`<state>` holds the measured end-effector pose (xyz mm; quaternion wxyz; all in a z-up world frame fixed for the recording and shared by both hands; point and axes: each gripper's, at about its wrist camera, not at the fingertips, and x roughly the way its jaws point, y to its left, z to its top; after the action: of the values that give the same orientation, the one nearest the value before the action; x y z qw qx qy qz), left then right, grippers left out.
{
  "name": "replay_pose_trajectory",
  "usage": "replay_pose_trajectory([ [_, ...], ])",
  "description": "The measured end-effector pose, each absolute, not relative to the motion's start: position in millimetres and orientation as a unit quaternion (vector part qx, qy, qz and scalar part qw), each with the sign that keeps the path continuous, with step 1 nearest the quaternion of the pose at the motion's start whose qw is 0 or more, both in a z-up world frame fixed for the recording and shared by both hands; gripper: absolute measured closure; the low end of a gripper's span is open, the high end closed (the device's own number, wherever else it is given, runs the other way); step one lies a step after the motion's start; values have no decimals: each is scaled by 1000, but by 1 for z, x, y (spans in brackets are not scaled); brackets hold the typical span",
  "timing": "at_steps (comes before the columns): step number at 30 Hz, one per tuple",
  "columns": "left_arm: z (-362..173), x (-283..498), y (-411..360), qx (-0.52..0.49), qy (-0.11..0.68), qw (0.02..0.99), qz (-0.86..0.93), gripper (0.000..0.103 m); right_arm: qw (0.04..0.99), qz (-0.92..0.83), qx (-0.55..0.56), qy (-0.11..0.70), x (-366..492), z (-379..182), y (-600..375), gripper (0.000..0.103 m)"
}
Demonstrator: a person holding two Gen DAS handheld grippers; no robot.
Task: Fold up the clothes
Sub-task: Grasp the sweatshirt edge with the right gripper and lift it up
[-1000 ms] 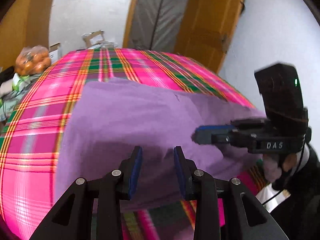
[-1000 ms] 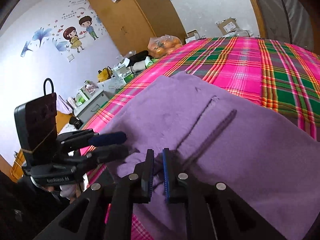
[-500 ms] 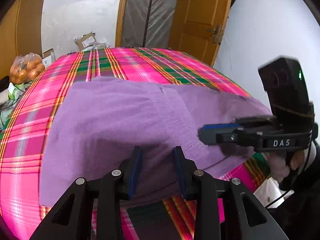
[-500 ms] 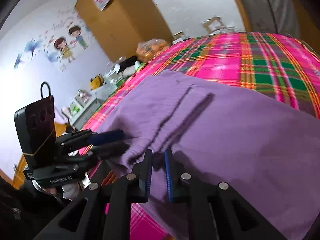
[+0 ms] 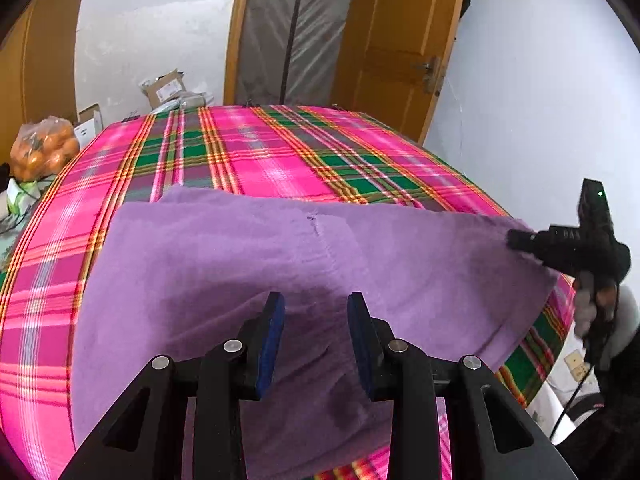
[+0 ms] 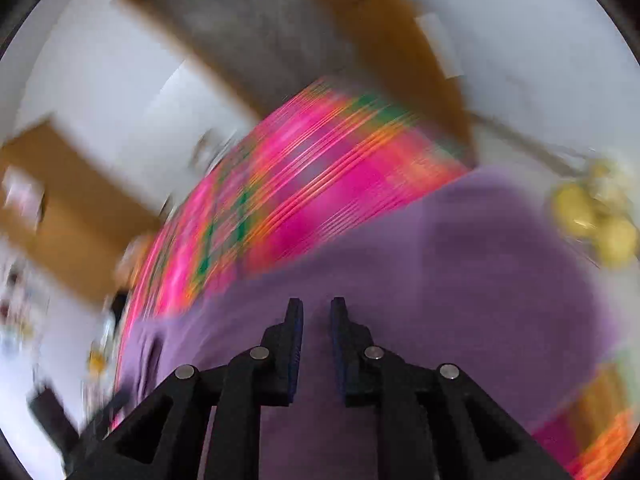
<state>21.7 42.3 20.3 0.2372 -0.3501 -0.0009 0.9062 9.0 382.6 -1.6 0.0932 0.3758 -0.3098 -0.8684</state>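
Purple garment lies on plaid-covered bed.

A bed under a pink plaid cover fills the room's middle. At twelve o'clock stands a grey-curtained doorway, a wooden door at one o'clock, white walls beyond.

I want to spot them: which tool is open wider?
The left tool: its blue pads stand far apart over the purple cloth. The right tool shows a narrower gap.

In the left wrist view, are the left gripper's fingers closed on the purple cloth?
No. The left gripper has its blue-padded fingers set apart, with the purple cloth lying flat beneath the gap.
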Motion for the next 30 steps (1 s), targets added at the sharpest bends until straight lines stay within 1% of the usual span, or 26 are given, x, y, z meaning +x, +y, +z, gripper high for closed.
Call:
replay_pose_trajectory([
  [1,20,19,44,-350,0,237,906,69,76,-869,371,-318,10,-2,395,81],
  [5,17,10,49,-358,-5,235,904,69,6,-868,350,-352,14,-2,442,79],
  [7,15,8,51,-359,-6,235,903,69,-29,-866,338,-368,16,-3,466,94],
  [8,14,7,52,-360,-5,235,903,69,-47,-864,332,-375,17,-3,478,95],
  [11,11,5,54,-363,-6,233,902,69,-90,-858,317,-395,22,-4,510,95],
  [16,6,1,57,-366,-9,230,902,69,-90,-851,317,-410,41,-11,527,94],
  [17,6,1,57,-367,-11,231,901,69,-96,-847,318,-416,47,-14,531,93],
  [18,6,0,56,-367,-12,232,901,69,-101,-843,319,-422,52,-16,536,87],
  [20,5,-1,55,-368,-18,233,900,69,-109,-831,319,-442,63,-21,545,78],
  [23,4,0,55,-367,-18,232,901,69,-99,-807,306,-496,88,-38,555,77],
  [25,4,1,57,-366,-12,228,902,68,-89,-792,294,-527,103,-47,560,74],
  [27,4,1,59,-365,-7,225,903,68,-82,-780,288,-550,117,-54,561,70],
  [30,5,2,60,-365,-2,222,904,68,-71,-758,285,-582,135,-66,563,60],
])
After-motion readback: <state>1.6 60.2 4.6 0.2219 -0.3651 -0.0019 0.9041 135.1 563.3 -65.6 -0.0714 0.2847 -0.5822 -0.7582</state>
